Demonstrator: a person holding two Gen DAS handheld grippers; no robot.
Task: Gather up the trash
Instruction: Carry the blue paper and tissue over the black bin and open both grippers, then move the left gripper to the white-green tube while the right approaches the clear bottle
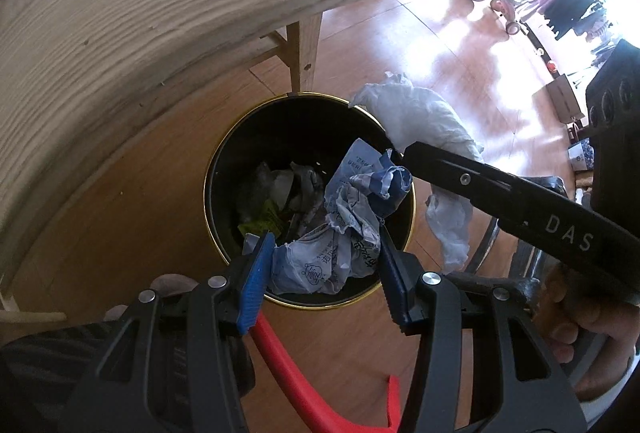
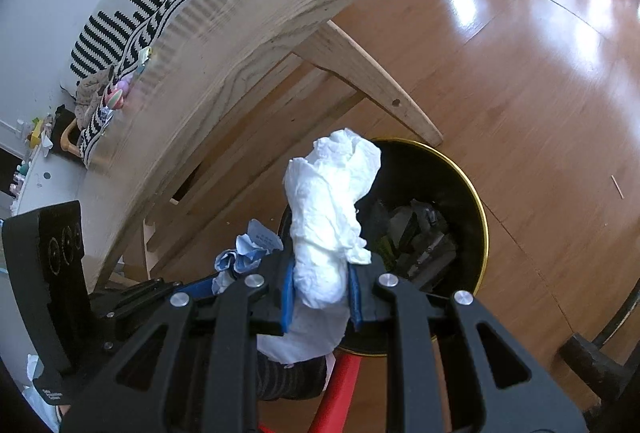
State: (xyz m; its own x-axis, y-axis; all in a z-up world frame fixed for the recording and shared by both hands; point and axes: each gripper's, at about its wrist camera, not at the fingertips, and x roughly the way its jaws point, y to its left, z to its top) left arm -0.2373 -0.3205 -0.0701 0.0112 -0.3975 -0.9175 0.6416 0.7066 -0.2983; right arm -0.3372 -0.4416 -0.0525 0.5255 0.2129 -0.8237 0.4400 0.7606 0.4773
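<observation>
Crumpled blue-printed paper wrapper clamped in left tongs, over round black gold-rimmed bin beside pale wooden bench. White crumpled tissue wad pinched in right tongs, near rim. Centre both over opening, then release w/o snagging.

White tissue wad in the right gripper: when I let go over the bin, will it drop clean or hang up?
The white tissue wad looks soft and very light, so it may drift. It droops limply past the right gripper, so a loose fold could cling to the pads. It sits near the bin rim, so it might catch there.
</observation>
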